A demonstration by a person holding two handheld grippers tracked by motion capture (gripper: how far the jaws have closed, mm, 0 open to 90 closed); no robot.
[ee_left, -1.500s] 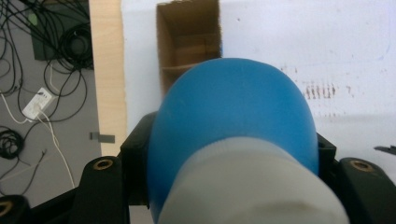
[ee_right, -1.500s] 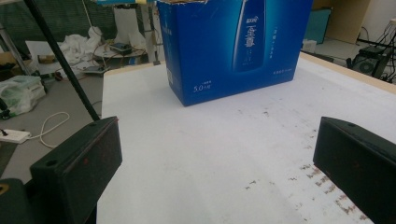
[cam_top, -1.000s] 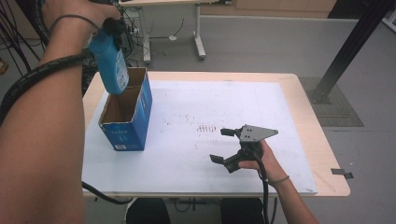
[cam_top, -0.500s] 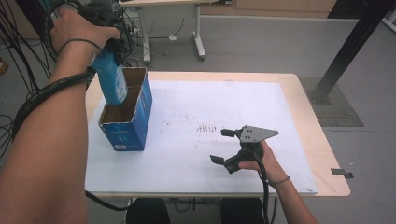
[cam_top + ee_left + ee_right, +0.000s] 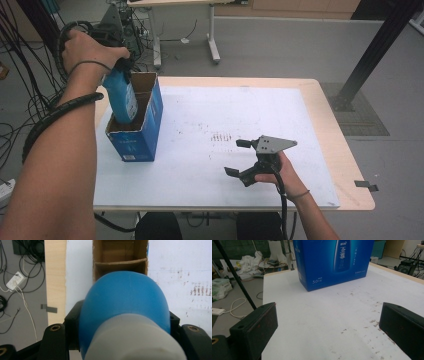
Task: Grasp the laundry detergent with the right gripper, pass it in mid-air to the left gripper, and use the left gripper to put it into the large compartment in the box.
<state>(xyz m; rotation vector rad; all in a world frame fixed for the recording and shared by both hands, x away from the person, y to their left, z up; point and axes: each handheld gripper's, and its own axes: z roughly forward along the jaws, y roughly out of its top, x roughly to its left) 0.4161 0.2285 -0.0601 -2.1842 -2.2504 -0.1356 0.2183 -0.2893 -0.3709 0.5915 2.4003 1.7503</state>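
1. The jaws of the left gripper (image 5: pixel 120 67) are clamped on a blue bottle (image 5: pixel 122 100), holding it near its pale cap end; in the left gripper view the bottle (image 5: pixel 125 297) bulges out between the two black jaws, base pointing away from them.
2. Straight beyond those jaws sits an open cardboard box (image 5: pixel 137 135), blue outside and brown inside. The bottle's lower end is already past the rim and inside the box, while its upper part sticks out above the rim.
3. Judged from this, the packing is about halfway: the bottle is picked up and partly in, but it is not yet let go, and it looks not yet seated on the box floor.
4. The left hand (image 5: pixel 92 47) is raised over the box with the gripper pointing steeply down, the bottle leaning a little.
5. The jaws of the right gripper (image 5: pixel 240 157) stand wide apart with nothing between them; in the right gripper view only bare white worktop (image 5: pixel 332 322) lies ahead of them, the box (image 5: pixel 332 262) farther off.
6. The right hand (image 5: pixel 277 172) rests low at the near edge of the worktop (image 5: pixel 320 100), well apart from the box.
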